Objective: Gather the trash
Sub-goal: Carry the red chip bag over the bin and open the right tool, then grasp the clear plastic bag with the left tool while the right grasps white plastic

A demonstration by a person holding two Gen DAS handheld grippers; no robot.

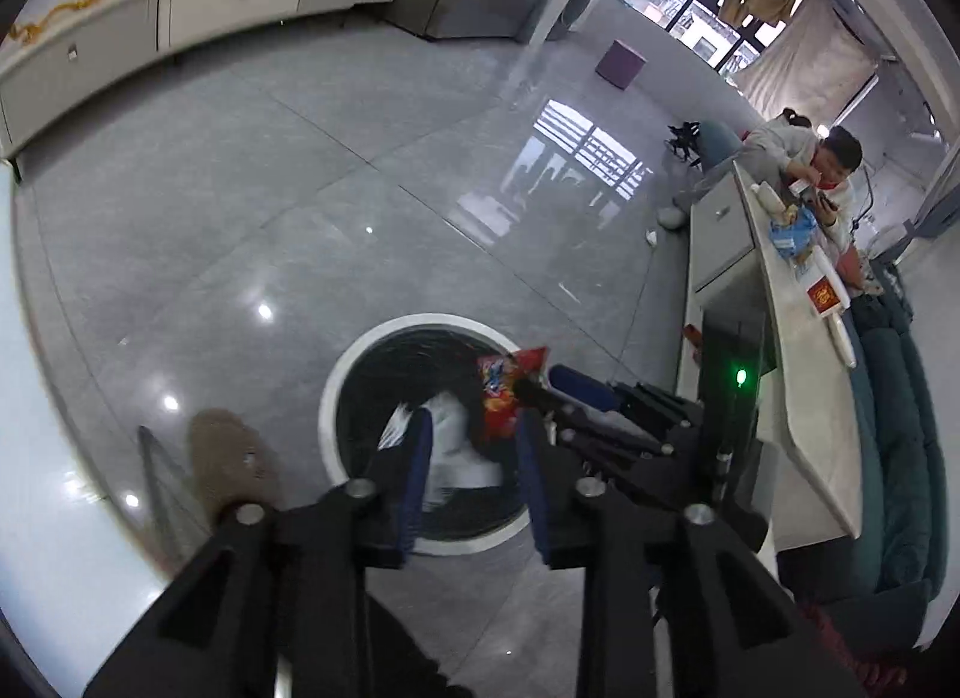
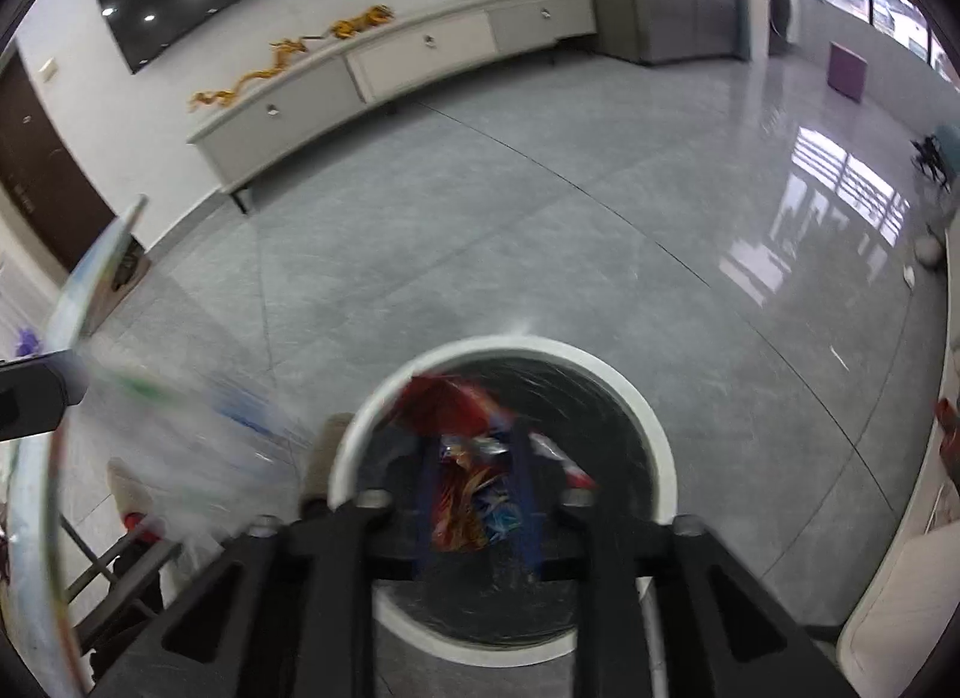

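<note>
The trash here is a crinkled red-and-blue foil snack wrapper (image 2: 474,488) and a crumpled white plastic bag (image 1: 447,446), both over the mouth of the round white-rimmed bin with a black liner (image 2: 654,446). In the right wrist view the right gripper (image 2: 477,494) points down into the bin with the wrapper lying between its blue pads (image 2: 523,494); the jaws stand partly apart, and blur keeps me from telling whether the pads press on the foil or it is slipping free. In the left wrist view the left gripper (image 1: 474,458) hangs over the same bin with its jaws partly apart and nothing pinched; the white bag shows below the gap, seemingly inside the liner.

What could go wrong: the wrapper sits near the rim on one side, so if it comes free while the hand is swinging, light foil could drift over the edge onto the glossy grey tiled floor (image 1: 360,188). The two grippers crowd one opening and could knock together or catch the liner. A tan slipper (image 1: 231,458) stands just beside the bin, close enough to nudge it.

Farther off, a long white counter (image 1: 822,428) carries more clutter, including a red-and-white carton (image 1: 825,296), where a seated person (image 1: 834,170) is busy. No print on the wrapper or carton is legible.
</note>
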